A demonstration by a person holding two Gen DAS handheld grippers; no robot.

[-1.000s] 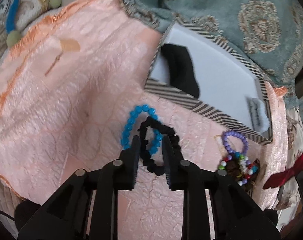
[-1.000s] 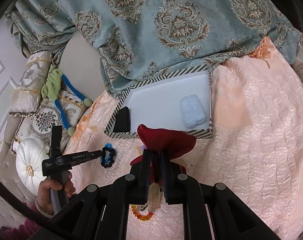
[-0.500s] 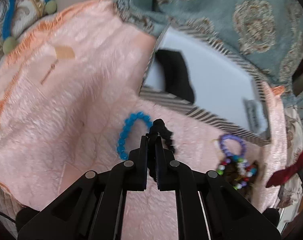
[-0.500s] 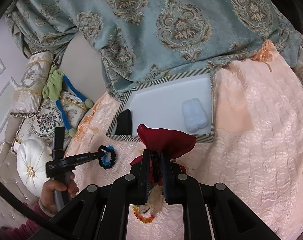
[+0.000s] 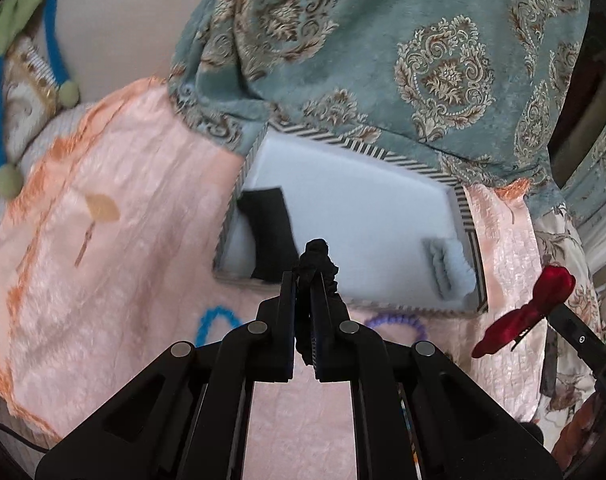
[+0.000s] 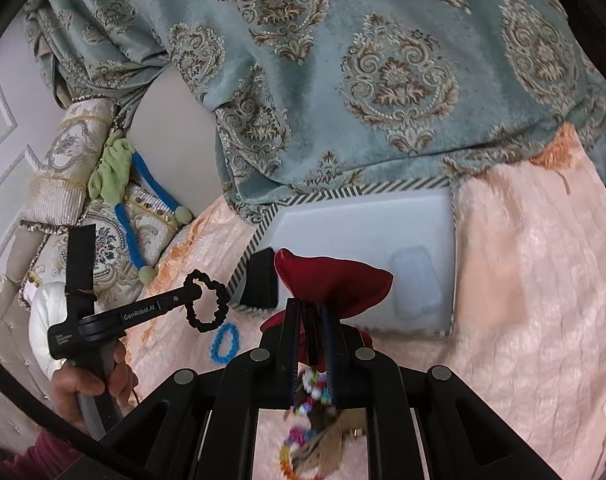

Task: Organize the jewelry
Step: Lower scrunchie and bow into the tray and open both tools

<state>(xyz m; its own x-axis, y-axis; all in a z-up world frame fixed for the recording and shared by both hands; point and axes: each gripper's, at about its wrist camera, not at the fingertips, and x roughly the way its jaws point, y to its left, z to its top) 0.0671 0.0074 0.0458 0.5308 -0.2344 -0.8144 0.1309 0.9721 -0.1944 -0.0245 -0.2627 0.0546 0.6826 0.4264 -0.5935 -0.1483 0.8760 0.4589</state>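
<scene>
My left gripper [image 5: 303,280] is shut on a black scrunchie [image 5: 317,258] and holds it in the air in front of the striped-rim white tray [image 5: 359,148]. In the right wrist view the scrunchie [image 6: 207,300] hangs as a loop from the left gripper [image 6: 193,294]. My right gripper [image 6: 311,308] is shut on a red bow clip [image 6: 331,276], also seen in the left wrist view [image 5: 531,312]. A blue bead bracelet [image 5: 215,324] [image 6: 224,340] and a purple bracelet [image 5: 399,322] lie on the pink cloth.
The tray holds a black item [image 5: 269,228] at its left and a pale blue clip [image 5: 449,270] at its right. A teal patterned blanket [image 5: 383,60] overlaps the tray's far edge. Colourful bead bracelets [image 6: 315,396] lie under my right gripper. Cushions [image 6: 115,240] sit at the left.
My left gripper closed on the black scrunchie and lifted it off the cloth toward the tray; the blue bracelet stayed down. The right gripper kept holding the red bow.
</scene>
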